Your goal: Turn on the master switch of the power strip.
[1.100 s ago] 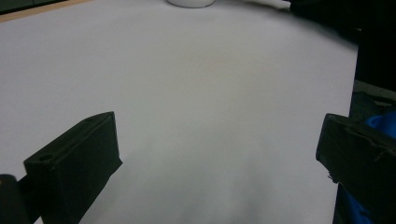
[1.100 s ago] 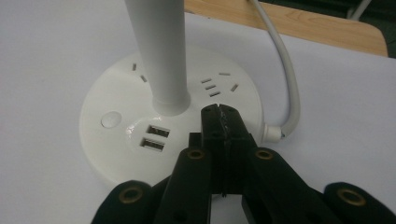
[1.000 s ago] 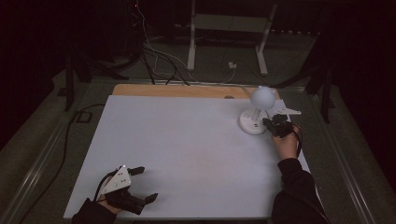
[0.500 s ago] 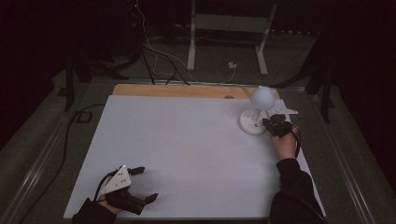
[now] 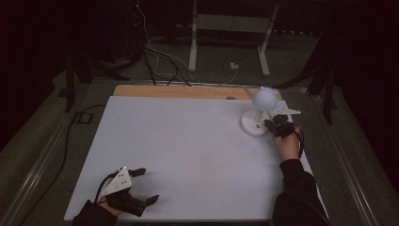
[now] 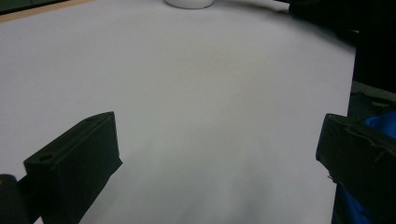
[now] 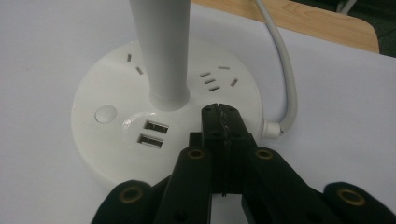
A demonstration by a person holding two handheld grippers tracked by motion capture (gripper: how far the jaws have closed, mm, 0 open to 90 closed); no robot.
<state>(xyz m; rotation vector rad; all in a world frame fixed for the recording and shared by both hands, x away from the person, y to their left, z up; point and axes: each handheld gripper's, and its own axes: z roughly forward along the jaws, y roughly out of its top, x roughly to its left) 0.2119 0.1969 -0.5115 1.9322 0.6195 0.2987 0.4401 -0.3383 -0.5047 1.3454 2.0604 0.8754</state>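
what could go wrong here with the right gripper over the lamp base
The right gripper, jaws shut, hovers over the lamp base beside the stem. Pushing down off-centre might tip the top-heavy lamp, whose round head sits high. The tips could miss the button and jab the USB ports. A sideways slip might snag the cord.

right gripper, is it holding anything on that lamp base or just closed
Nothing is held. The right gripper has its jaws shut together, empty, tips over the lamp base beside the stem. The left gripper is open, also empty.
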